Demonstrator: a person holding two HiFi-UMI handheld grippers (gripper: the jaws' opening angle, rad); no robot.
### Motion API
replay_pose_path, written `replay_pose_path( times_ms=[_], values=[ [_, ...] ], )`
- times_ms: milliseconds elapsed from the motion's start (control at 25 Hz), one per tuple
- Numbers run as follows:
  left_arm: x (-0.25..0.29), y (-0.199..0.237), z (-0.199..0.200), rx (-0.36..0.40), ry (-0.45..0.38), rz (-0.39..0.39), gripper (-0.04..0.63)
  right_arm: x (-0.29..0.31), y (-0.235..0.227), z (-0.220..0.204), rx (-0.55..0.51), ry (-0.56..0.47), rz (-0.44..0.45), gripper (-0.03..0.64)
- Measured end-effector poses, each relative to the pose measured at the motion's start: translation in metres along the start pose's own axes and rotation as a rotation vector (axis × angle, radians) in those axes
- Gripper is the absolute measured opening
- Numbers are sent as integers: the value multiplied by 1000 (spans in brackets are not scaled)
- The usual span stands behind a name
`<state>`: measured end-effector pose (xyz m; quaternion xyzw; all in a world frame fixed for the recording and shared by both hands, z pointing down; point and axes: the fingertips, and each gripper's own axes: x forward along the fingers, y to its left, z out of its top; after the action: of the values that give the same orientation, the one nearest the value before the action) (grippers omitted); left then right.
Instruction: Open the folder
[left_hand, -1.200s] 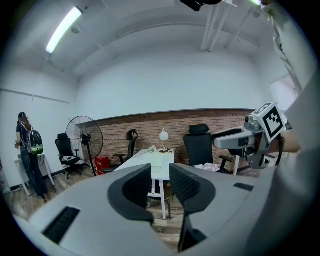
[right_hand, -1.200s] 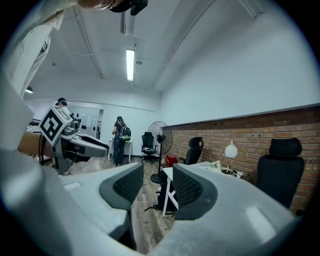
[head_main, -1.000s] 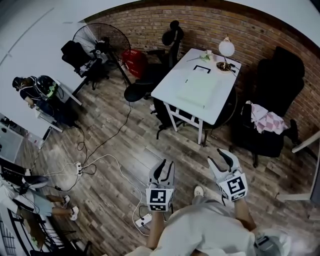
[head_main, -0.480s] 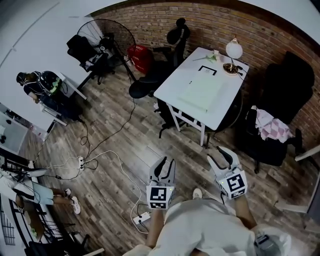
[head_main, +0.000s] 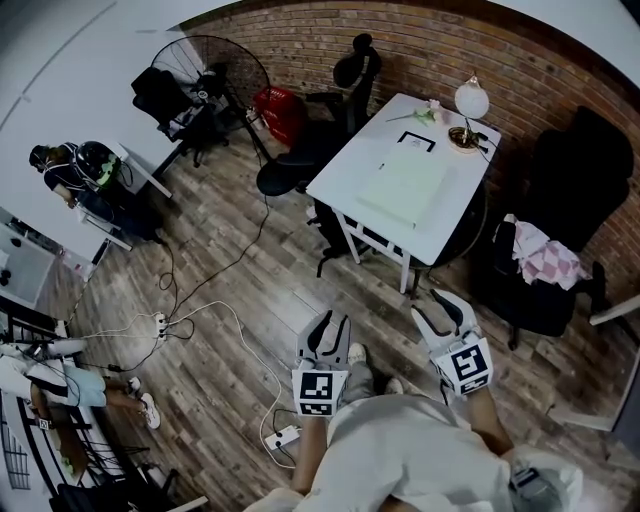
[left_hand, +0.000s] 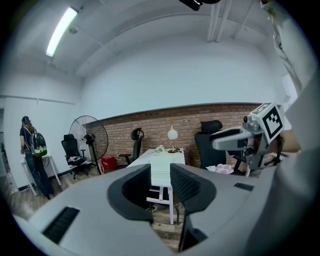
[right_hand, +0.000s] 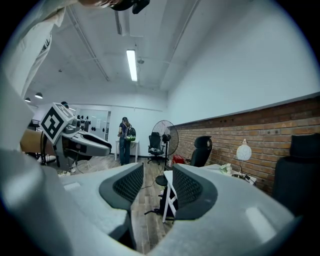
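Observation:
A pale green folder (head_main: 404, 186) lies shut on the white table (head_main: 345, 180) by the brick wall, well ahead of me across the wooden floor. My left gripper (head_main: 326, 333) and right gripper (head_main: 443, 314) are held side by side in front of my body, far short of the table. Both are open with nothing between their jaws. In the left gripper view the table (left_hand: 161, 165) shows through the gap of the left gripper (left_hand: 160, 173), with the right gripper (left_hand: 225, 141) off to the right. The right gripper (right_hand: 157, 176) frames a table leg (right_hand: 168, 200).
A globe lamp (head_main: 470, 102) and small items stand at the table's far end. Black office chairs (head_main: 300, 160) flank it, one with a checked cloth (head_main: 545, 255). A standing fan (head_main: 208, 68), a red box (head_main: 278, 112), floor cables and power strips (head_main: 160, 325), and a person (head_main: 75, 175) are on the left.
Both grippers have drifted a little forward toward the table as I walk. My shoe has stepped into view between them. The jaws have not changed.

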<state>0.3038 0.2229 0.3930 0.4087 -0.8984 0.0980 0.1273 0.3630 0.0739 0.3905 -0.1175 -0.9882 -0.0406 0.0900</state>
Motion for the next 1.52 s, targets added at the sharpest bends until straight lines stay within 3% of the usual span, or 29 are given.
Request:
replay_pose_path(
  times_ms=[440,1520],
  values=[
    [33,39,6,5,-9,-17,117,46,-8,7,1,11,-20,184],
    [129,156,15,13,-4,-170,117,185,-19,21,16,66,-133,184]
  ],
)
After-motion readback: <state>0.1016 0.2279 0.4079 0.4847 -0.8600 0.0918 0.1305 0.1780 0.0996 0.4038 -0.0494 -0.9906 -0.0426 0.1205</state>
